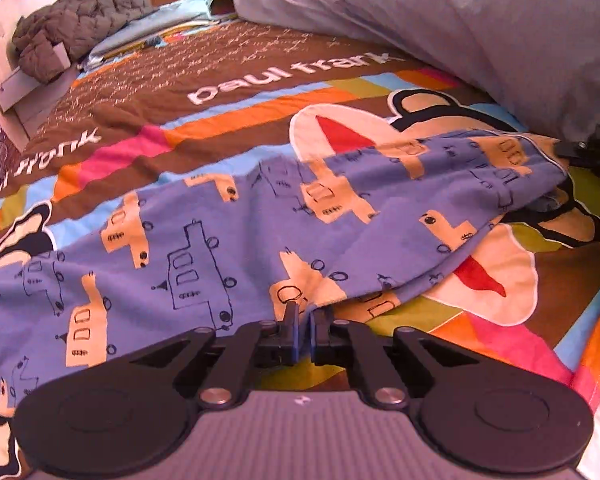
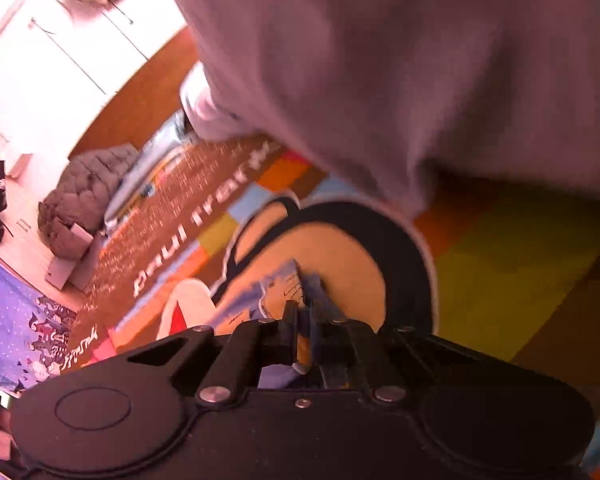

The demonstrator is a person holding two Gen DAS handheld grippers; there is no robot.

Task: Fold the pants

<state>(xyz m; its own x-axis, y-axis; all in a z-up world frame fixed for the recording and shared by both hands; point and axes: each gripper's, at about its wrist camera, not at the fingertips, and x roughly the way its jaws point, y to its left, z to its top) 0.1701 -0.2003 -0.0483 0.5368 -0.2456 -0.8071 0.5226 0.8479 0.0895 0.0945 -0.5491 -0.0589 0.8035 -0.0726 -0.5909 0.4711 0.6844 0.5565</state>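
Basically both tools were clamped on fabric. Left tool (image 1: 304,320) had its jaws closed on the near edge of the pants (image 1: 220,240), pinching a fold of the blue cloth with the tan vehicle print. Pants lay spread across the bedspread (image 1: 228,120), running from near left to far right, mostly flat with some wrinkles. Far-right end of the pants was lifted slightly off the bedspread, right beside the right tool (image 1: 596,148), visible there as a black shape at the frame edge.

Right wrist view was motion-blurred. Right tool (image 2: 305,320) was clenched on a bunched bit of the pants (image 2: 276,292), blue and tan cloth sticking out past the fingertips and also showing beneath the jaws.

Bedspread was the striped brown/orange/pink cartoon print with white "paul frank" lettering. Grey duvet (image 1: 500,32) was heaped on the far right of the bed, close to the right tool. Grey quilted jacket (image 1: 72,24) sat at the far left, well apart from the pants.
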